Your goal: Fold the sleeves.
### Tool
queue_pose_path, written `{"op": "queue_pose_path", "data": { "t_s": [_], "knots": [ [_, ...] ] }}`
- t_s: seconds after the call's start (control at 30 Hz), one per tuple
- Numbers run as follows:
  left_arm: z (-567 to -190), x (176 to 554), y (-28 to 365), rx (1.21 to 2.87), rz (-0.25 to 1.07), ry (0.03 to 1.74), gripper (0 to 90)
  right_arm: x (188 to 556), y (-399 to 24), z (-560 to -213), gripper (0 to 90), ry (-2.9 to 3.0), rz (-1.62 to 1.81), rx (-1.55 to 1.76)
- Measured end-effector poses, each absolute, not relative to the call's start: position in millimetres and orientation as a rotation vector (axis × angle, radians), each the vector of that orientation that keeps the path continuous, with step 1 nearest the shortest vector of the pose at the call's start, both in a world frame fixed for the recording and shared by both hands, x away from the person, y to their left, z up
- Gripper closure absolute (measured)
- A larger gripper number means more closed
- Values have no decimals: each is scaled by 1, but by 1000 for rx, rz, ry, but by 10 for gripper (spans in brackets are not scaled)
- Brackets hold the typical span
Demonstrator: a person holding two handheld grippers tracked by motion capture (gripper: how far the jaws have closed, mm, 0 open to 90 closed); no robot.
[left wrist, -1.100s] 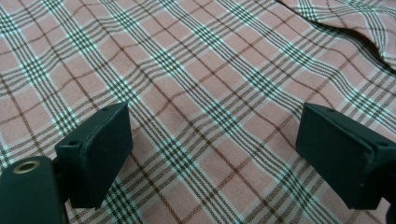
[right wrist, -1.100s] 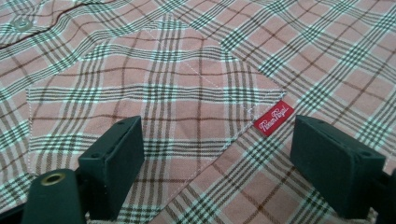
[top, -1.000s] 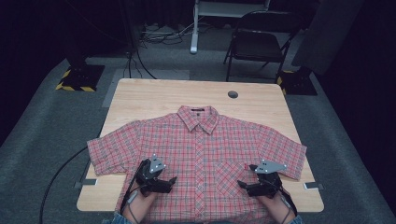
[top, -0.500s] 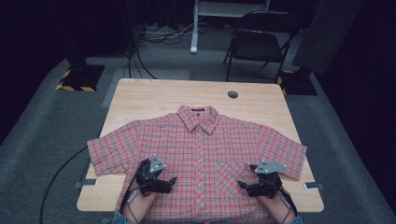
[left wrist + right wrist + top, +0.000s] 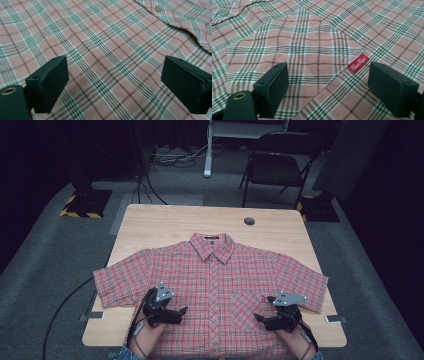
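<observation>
The shirt, spread flat to the table's near edge, looks light and limp; pinch hem or sleeve; left gripper and right gripper gape empty.

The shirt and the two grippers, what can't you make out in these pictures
- Shirt hem: high view, cut off by the bottom edge and covered by the forearms.
- Red tag lettering: right gripper view, too small and blurred to read.
- Left gripper and right gripper: jaws wide apart; contact with cloth unclear.
</observation>
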State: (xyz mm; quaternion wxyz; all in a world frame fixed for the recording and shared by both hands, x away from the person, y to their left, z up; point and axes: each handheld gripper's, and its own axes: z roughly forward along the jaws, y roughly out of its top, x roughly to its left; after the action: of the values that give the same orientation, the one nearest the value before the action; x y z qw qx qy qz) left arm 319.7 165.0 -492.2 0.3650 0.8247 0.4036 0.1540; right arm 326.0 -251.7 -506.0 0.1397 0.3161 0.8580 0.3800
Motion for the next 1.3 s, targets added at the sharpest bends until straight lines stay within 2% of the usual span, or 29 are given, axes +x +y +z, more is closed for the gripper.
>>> {"op": "queue_pose_path", "data": {
  "t_s": [0.63,1.3],
  "knots": [
    [-460,325,183,2082,465,1026,85,326,-252,-506,172,2476,1097,919],
    [-439,341,223,2019,524,1079,82,326,-252,-506,172,2474,1096,923]
  ]
}}
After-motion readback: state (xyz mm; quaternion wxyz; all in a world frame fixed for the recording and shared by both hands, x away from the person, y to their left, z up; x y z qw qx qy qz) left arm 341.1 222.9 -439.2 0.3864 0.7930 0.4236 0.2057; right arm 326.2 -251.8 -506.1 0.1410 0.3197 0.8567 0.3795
